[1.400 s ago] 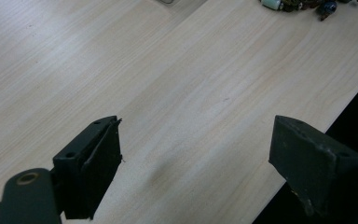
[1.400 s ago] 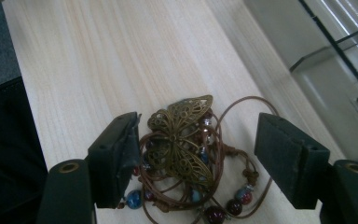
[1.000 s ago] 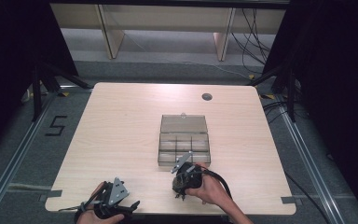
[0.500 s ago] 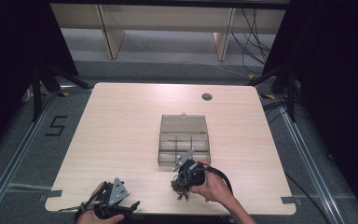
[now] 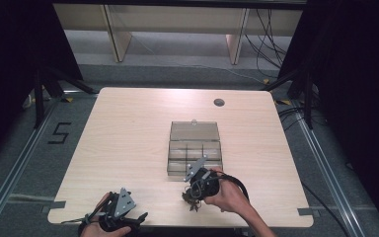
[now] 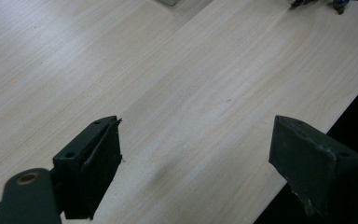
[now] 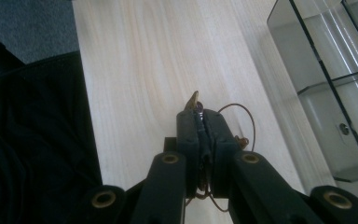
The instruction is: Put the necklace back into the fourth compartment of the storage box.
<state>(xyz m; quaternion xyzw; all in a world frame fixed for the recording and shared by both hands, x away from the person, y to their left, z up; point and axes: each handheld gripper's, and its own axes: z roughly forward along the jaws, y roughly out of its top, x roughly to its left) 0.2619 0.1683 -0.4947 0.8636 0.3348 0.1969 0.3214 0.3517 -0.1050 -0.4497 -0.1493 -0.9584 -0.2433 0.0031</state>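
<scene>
The pale wood-grain table [image 5: 128, 148] takes up the middle of the high view, smooth and matte, with a small dark round grommet [image 5: 219, 102] toward its upper right. Just right of centre sits a clear plastic compartment box [image 5: 195, 154], its hinged lid laid open toward the top of the frame and thin dividers splitting the tray into small cells; in the right gripper view its glossy walls show at the right edge.

At lower centre of the high view the right gripper [image 5: 193, 198] is clenched on a small tangle of thin brown wire with a brassy hooked piece [image 7: 194, 100], which pokes out past the closed black jaws, a loop of wire curling to their right. It hangs just above the table, near the box's front edge. At the lower left corner the left gripper [image 5: 121, 217] stands released, jaws wide apart over bare wood.

This looks like a carry toward the box. The next move likely calls for lifting over the front wall and letting go above one cell without snagging the wire.
</scene>
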